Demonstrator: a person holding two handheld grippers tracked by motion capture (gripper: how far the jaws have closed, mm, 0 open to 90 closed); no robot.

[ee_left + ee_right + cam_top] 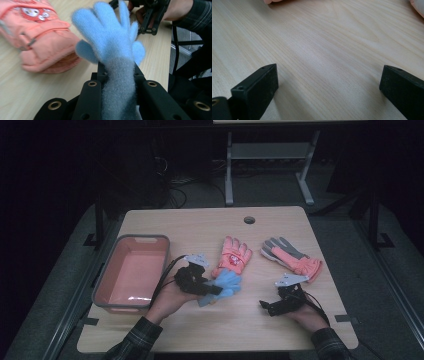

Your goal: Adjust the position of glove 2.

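The left gripper (pixel 212 289) is clamping its jaws on the grey cuff of a fluffy blue glove (pixel 111 42), which is sticking out just in front of the pink tray (pixel 131 270) to the tray's right, beside an orange glove (pixel 231 257). The right gripper (pixel 267 307) is resting well right of the tray with its jaws standing wide apart and nothing between them, over bare table (pixel 332 45). A grey-and-orange glove (pixel 292 257) is lying farther right still. Open wood is running between both grippers and toward the table's near edge.
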